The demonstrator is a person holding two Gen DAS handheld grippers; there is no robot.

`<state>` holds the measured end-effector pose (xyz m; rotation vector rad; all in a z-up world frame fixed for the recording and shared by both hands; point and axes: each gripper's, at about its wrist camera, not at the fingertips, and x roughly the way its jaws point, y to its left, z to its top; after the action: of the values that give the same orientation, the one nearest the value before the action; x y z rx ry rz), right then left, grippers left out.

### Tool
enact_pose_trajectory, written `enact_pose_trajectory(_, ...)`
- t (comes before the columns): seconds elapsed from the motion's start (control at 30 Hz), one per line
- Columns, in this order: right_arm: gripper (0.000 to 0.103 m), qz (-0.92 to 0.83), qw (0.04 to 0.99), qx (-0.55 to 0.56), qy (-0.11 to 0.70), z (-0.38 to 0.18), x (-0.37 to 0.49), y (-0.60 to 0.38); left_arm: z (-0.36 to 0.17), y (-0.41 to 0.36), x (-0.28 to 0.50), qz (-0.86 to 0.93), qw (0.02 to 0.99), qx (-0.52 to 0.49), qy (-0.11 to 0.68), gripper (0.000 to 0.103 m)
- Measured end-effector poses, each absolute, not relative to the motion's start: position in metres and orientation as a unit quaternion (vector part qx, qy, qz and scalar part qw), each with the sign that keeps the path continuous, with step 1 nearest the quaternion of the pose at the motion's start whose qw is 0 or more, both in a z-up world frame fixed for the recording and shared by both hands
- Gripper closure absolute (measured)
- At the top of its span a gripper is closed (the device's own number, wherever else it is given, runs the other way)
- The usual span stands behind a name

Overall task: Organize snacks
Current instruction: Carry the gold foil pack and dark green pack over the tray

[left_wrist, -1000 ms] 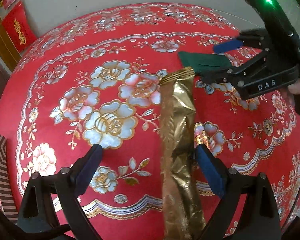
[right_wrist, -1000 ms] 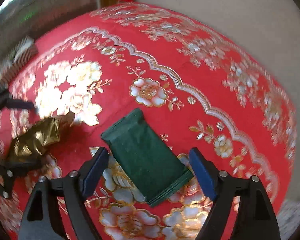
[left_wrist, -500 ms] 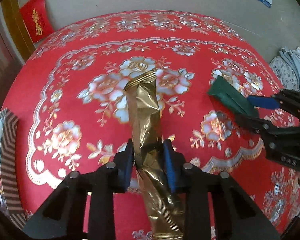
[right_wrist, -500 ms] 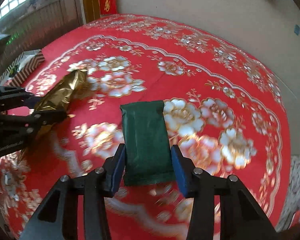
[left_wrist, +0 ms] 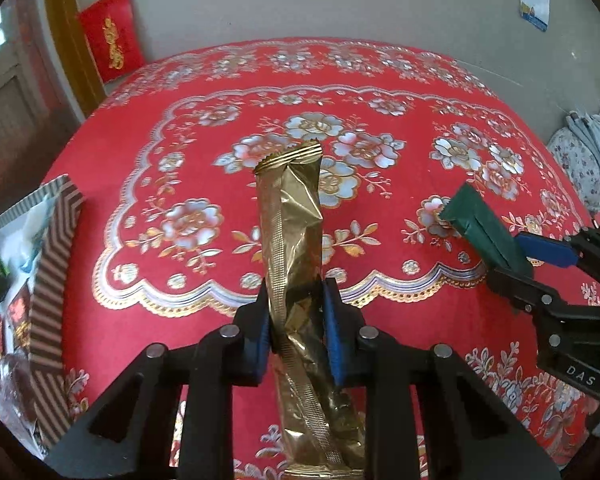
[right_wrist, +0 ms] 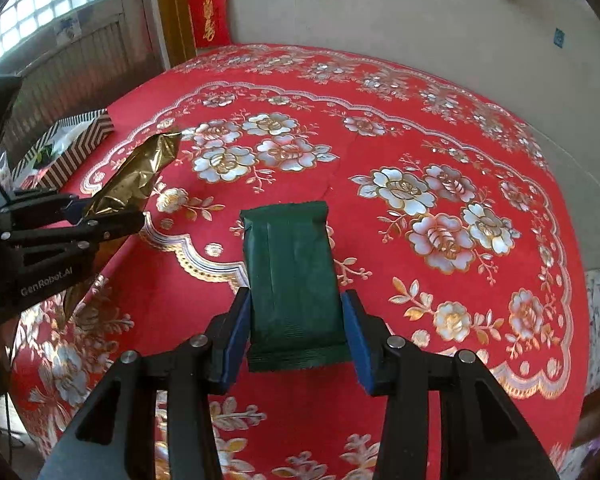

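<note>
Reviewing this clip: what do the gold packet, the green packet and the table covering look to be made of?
Gold packet: likely metallized plastic film, glossy; it mirrors light and holds sharp creases, with crimped ends.
Green packet: matte wrapper, paper or dull film, unclear which; no glare, crimped seal at the edge.
Tablecloth: red, probably vinyl or coated fabric; the gold and silver flowers have a sheen.

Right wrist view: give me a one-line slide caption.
Right gripper clamps a green snack packet above the red floral tablecloth; left gripper holds a gold packet.

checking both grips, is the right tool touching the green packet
Touching. Right wrist view: the right tool has both blue pads pressed against the green packet's sides.
</note>
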<state>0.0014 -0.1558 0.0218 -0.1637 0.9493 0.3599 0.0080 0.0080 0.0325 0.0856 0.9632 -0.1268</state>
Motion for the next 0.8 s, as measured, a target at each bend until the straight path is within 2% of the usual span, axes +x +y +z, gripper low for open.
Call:
enact_pose_trajectory(0.53, 0.058, 0.157, 0.892, 0.002, 0.424, 0.036, -0.025, -0.113, 0.056, 0.035, -0.025, -0.025, 0.909, 0.044, 0.414, 0.078)
enact_pose_trajectory(0.8, 0.058, 0.188, 0.890, 0.000, 0.415, 0.044, -0.030, -0.067, 0.064, 0.072, -0.037, 0.002, 0.913, 0.032, 0.407, 0.078)
